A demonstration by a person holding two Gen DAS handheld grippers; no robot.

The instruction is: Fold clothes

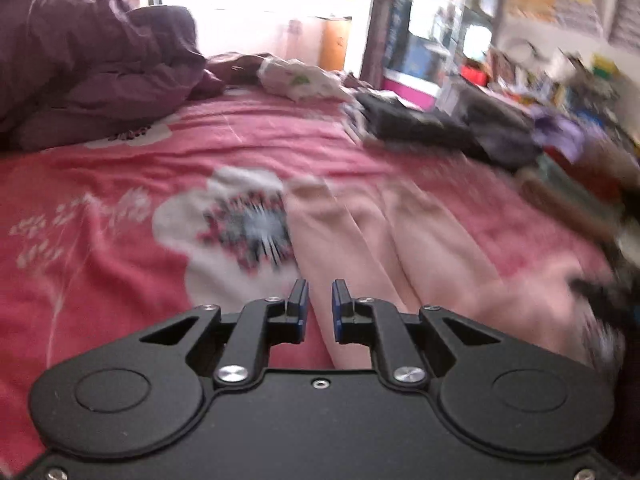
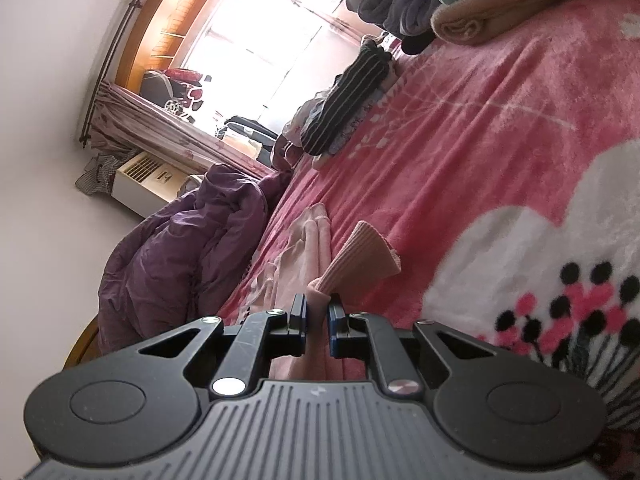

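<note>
A pale pink garment [image 1: 400,248] lies in long folds on the pink flowered bedspread [image 1: 100,240]. My left gripper [image 1: 320,300] sits low over its near end; the jaws stand a little apart with pink cloth between them, and the view is blurred. In the right wrist view, my right gripper [image 2: 318,312] is shut on the pink garment [image 2: 312,264] just behind its ribbed cuff [image 2: 364,256], which sticks out past the fingertips. The rest of the garment trails away over the bedspread [image 2: 480,140].
A purple quilt [image 1: 80,68] [image 2: 180,248] is heaped at the bed's far end. Folded dark clothes [image 1: 440,124] and a stack of folded items [image 2: 460,4] line the bed's edge. A striped garment [image 2: 348,96] lies beside them. Cluttered shelves [image 1: 540,40] stand beyond.
</note>
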